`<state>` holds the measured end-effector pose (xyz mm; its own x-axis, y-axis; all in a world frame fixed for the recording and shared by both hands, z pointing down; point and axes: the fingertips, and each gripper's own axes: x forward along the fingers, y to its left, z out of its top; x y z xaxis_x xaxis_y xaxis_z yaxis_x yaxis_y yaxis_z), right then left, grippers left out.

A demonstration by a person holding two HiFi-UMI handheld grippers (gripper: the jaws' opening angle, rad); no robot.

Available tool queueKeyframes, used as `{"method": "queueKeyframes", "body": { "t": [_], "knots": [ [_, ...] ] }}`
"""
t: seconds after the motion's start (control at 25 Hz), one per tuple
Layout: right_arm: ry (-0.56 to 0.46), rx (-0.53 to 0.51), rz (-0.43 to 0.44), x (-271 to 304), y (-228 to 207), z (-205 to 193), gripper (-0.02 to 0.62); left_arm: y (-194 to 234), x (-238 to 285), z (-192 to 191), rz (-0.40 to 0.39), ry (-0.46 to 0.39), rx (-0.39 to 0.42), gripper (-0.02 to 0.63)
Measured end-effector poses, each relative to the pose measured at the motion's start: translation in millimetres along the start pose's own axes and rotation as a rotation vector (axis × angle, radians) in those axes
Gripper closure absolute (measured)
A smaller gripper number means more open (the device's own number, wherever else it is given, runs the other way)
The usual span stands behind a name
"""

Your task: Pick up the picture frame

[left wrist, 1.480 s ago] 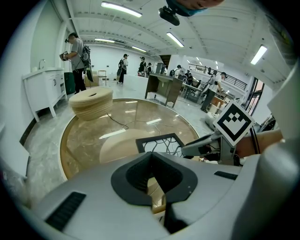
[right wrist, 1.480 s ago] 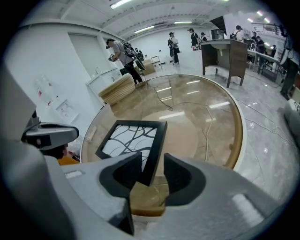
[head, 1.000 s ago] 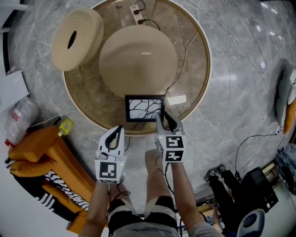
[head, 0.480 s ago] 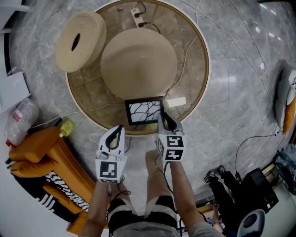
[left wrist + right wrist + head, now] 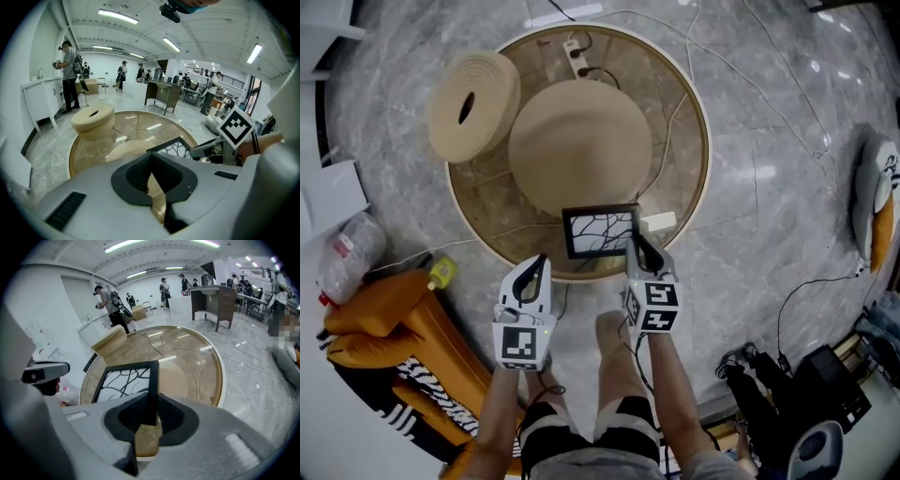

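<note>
The picture frame (image 5: 600,232) is black, with a white sheet of dark branching lines. My right gripper (image 5: 635,243) is shut on its right edge; its jaws have just been closing on that edge. In the right gripper view the frame (image 5: 124,380) sticks up out of the gripper (image 5: 150,420), tilted above the near side of the round table (image 5: 478,192). My left gripper (image 5: 541,260) hangs left of the frame and apart from it, shut on nothing. The left gripper view shows the left gripper (image 5: 157,180) with its jaws together and the frame (image 5: 176,146) beyond.
On the table stand a big beige dome (image 5: 579,131), a round ridged disc (image 5: 473,105), a white block (image 5: 659,222), a power strip (image 5: 576,42) and cables. An orange armchair (image 5: 384,319) and a yellow-capped bottle (image 5: 441,274) sit to the left. People stand far off.
The right gripper has closed on the frame's right edge and risen with it; the frame, flat a second ago, now sits tilted. The left gripper has risen a little too.
</note>
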<state>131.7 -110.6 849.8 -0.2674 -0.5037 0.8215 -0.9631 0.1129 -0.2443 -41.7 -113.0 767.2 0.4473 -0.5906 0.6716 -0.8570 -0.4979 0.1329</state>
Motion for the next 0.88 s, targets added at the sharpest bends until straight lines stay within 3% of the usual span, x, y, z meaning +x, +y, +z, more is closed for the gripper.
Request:
{"method": "queueKeyframes", "body": {
  "t": [0.32, 0.88],
  "knots": [
    [-0.141, -0.012, -0.002, -57.0, 18.5, 79.3, 0.531, 1.4, -29.7, 75.4, 0.002, -0.084, 0.057, 0.588],
    [-0.396, -0.043, -0.036, -223.1, 68.5, 216.3, 0.531, -1.1, -138.8, 228.8, 0.005, -0.243, 0.169, 0.588]
  ]
}}
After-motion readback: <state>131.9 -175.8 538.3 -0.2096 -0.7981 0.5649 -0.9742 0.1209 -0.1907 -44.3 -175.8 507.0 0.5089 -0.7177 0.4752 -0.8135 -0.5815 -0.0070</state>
